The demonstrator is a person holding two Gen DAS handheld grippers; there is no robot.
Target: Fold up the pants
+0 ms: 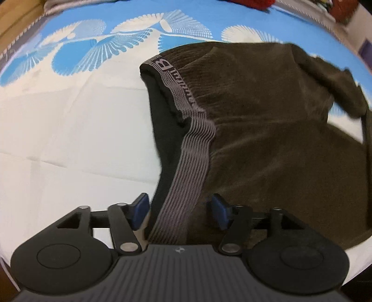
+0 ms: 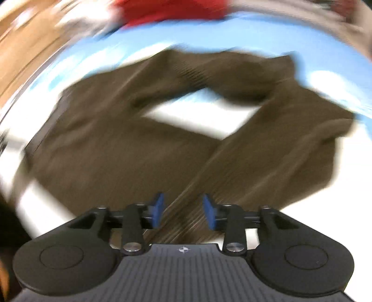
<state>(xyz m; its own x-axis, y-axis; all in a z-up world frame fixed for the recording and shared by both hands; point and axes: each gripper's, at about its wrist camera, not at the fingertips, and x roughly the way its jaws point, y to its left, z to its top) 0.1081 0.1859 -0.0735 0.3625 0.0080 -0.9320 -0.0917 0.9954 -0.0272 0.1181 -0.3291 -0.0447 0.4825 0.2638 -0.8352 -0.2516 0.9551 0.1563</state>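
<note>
Dark brown ribbed pants [image 1: 267,120] lie on a white and blue patterned bedsheet [image 1: 69,130]. Their grey striped waistband [image 1: 190,162] runs down toward my left gripper [image 1: 180,209] and passes between its blue pads [image 1: 140,209], which stand apart from the band; this gripper is open. The right wrist view is motion-blurred. There the pants [image 2: 111,148] spread out with the legs bent round a patch of bare sheet [image 2: 195,116]. My right gripper [image 2: 183,209] hovers over a leg's cloth, its blue pads [image 2: 158,209] apart and gripping nothing.
A red cloth [image 2: 172,9] lies at the far edge of the bed, also seen as red cloth [image 1: 253,3] in the left view. Wooden surfaces [image 2: 25,48] show beyond the sheet at the left. Bare white sheet stretches left of the waistband.
</note>
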